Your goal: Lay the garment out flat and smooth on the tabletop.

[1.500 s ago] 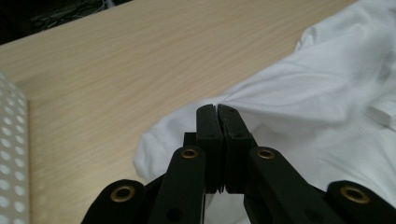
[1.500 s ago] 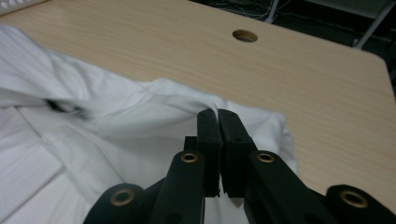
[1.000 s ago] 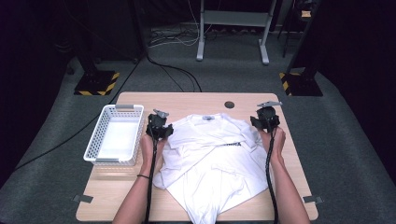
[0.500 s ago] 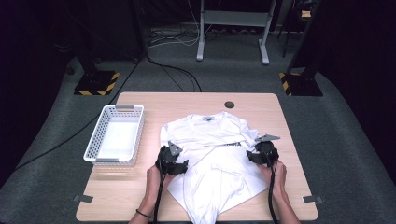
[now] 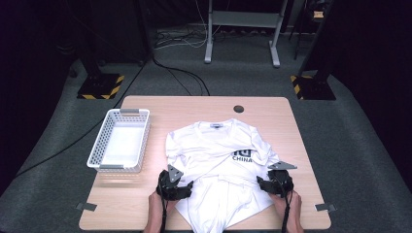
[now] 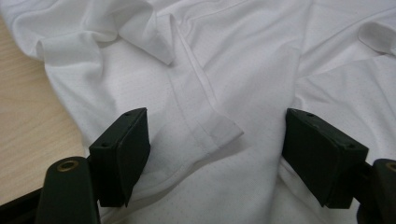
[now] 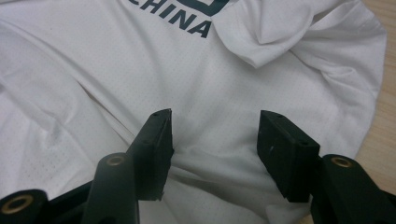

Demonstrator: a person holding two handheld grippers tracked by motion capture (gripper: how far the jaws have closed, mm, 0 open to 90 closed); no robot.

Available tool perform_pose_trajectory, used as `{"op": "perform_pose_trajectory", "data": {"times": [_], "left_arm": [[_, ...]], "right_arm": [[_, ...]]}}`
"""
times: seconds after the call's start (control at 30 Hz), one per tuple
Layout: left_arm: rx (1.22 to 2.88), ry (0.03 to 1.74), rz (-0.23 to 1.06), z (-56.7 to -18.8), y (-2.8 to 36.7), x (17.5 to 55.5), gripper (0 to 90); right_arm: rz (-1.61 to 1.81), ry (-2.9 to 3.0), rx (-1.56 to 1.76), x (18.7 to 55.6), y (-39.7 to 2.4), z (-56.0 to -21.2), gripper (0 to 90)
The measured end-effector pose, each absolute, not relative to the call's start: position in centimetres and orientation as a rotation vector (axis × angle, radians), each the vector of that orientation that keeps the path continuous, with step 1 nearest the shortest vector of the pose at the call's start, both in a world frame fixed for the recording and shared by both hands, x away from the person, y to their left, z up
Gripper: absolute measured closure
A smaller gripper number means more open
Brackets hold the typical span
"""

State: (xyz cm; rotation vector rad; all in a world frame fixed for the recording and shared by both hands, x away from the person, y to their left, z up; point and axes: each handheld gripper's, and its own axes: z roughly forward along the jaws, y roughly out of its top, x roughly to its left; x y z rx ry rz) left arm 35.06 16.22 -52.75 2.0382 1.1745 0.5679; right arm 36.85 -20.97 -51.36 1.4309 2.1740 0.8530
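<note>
A white T-shirt [image 5: 218,165] with dark "CHINA" lettering [image 7: 177,21] lies rumpled on the wooden table, collar at the far side, lower part hanging toward the front edge. My left gripper [image 5: 180,188] is at the shirt's near-left side, open, its jaws wide over a folded hem strip [image 6: 205,126]. My right gripper [image 5: 266,183] is at the shirt's near-right side, also open, jaws hovering just above wrinkled fabric [image 7: 215,130] below the lettering. Neither holds any cloth.
A white perforated basket [image 5: 120,141], empty, stands at the table's left. A round hole [image 5: 238,108] sits near the table's far edge. Bare wood [image 5: 116,204] lies in front of the basket and on the shirt's right [image 5: 296,145].
Both grippers have pulled back from the shirt's shoulders at the far side to its lower sides near the front edge. The shirt has been drawn nearer and lies more rumpled.
</note>
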Motion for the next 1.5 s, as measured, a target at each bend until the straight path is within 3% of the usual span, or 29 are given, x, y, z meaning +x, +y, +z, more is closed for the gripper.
{"op": "perform_pose_trajectory", "data": {"times": [0.1,0.23,0.3,0.4,0.5,0.6,0.77,0.83,0.97,1.1,1.13,1.2,1.33,1.5], "left_arm": [[2.034,1.178,0.599,-52.8,15.9,34.9,23.2],[2.03,1.186,0.576,-52.8,16.1,35.1,23.2],[2.025,1.191,0.569,-52.8,16.1,35.1,23.2],[2.026,1.191,0.57,-52.8,16.1,35.1,23.1],[2.026,1.196,0.558,-52.8,16.1,35.2,23.0],[2.026,1.195,0.557,-52.8,16.1,35.3,23.1],[2.026,1.195,0.561,-52.8,16.1,35.3,23.1],[2.027,1.195,0.56,-52.8,16.1,35.3,23.1],[2.023,1.197,0.556,-52.8,16.1,35.3,23.1],[2.023,1.199,0.558,-52.8,16.1,35.3,23.0],[2.023,1.198,0.558,-52.8,16.1,35.3,23.0],[2.023,1.198,0.559,-52.8,16.1,35.3,23.0],[2.023,1.198,0.558,-52.8,16.1,35.3,23.0],[2.027,1.196,0.562,-52.8,16.1,35.3,23.0]], "right_arm": [[0.821,2.142,1.378,37.3,-20.9,-50.7,44.6],[0.853,2.11,1.432,40.8,-20.9,-49.9,40.3],[0.817,2.11,1.463,42.5,-20.8,-50.5,44.1],[0.85,2.098,1.476,43.4,-21.1,-51.3,67.1],[0.838,2.071,1.443,42.7,-21.2,-51.0,83.4],[0.839,2.093,1.411,41.3,-21.1,-50.6,86.2],[0.835,2.117,1.315,37.9,-20.8,-48.6,86.5],[0.787,2.091,1.298,38.2,-21.4,-47.1,86.5],[0.652,2.004,1.372,43.9,-24.7,-45.1,86.4],[0.497,1.913,1.458,49.8,-27.7,-45.3,85.8],[0.46,1.882,1.472,50.8,-28.2,-45.6,82.9],[0.4,1.853,1.546,51.9,-28.9,-46.2,65.8],[0.447,1.808,1.613,50.4,-29.5,-46.3,56.6],[0.64,1.904,1.644,46.1,-28.9,-46.9,57.6]]}}
